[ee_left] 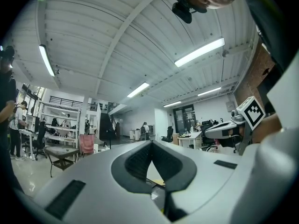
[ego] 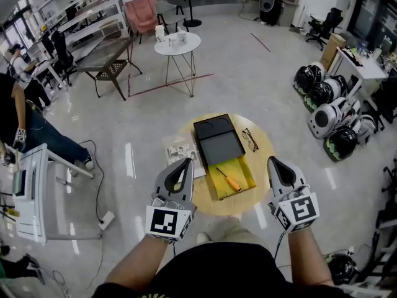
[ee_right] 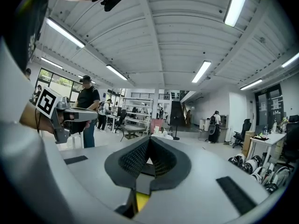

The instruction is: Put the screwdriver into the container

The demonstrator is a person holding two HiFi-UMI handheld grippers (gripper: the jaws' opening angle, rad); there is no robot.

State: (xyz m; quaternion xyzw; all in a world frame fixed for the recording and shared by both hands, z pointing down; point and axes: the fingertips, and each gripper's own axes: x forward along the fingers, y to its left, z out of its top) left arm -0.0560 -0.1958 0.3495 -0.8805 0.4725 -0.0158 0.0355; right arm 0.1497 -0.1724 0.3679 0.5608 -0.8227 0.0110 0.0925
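An orange-handled screwdriver (ego: pixel 229 180) lies in the yellow tray (ego: pixel 246 180) of a black container (ego: pixel 217 143) on a round wooden table (ego: pixel 263 143). My left gripper (ego: pixel 186 161) hangs above the table's left edge with its jaws shut and nothing in them. To the right of the tray, my right gripper (ego: pixel 273 161) is also shut and empty. In the left gripper view the left gripper (ee_left: pixel 151 143) points level into the room, tips together. The right gripper (ee_right: pixel 149 139) shows the same in its own view, with a bit of yellow tray below it.
Spectacles (ego: pixel 250 139) lie on the table right of the container, a printed sheet (ego: pixel 181 151) on its left. A white desk (ego: pixel 31 191) and a person (ego: pixel 25 123) are at the left, rounded robots (ego: pixel 329 113) at the right, a small white table (ego: pixel 177 44) farther off.
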